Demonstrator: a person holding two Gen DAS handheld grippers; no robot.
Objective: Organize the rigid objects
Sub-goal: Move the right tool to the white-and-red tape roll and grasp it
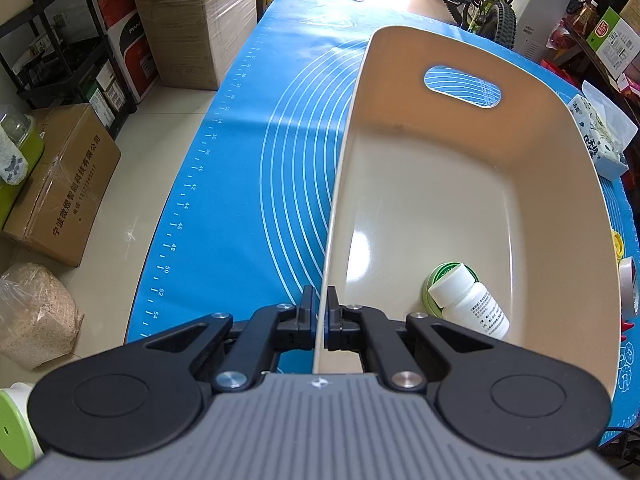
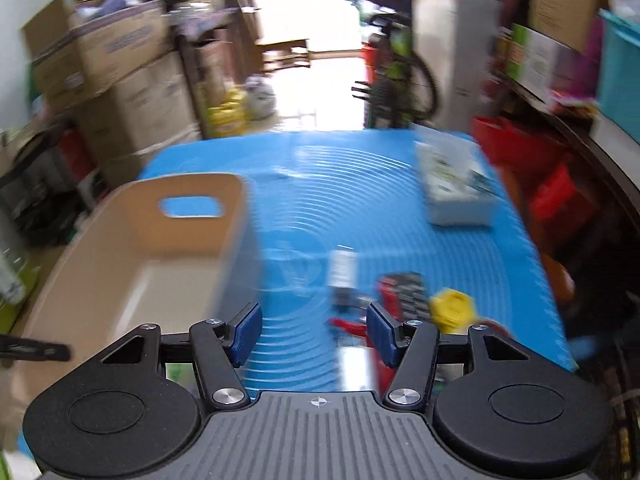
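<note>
A beige bin (image 1: 520, 152) with a handle cut-out stands on the blue mat (image 1: 256, 184). My left gripper (image 1: 320, 300) is shut on the bin's near left wall. Inside the bin lie a white bottle (image 1: 468, 304) and a green-rimmed round thing (image 1: 434, 280) under it. In the blurred right wrist view my right gripper (image 2: 314, 330) is open with nothing between its blue pads, over the mat to the right of the bin (image 2: 132, 248). Ahead of it lie a small white item (image 2: 342, 270), a red and black object (image 2: 402, 292) and a yellow cap (image 2: 452, 308).
A tissue pack (image 1: 600, 144) lies at the mat's right edge, seen as a white box (image 2: 456, 184) in the right wrist view. Cardboard boxes (image 1: 192, 20), a black shelf (image 1: 60, 52) and a bicycle (image 1: 488, 0) ring the table. The floor drops off left of the mat.
</note>
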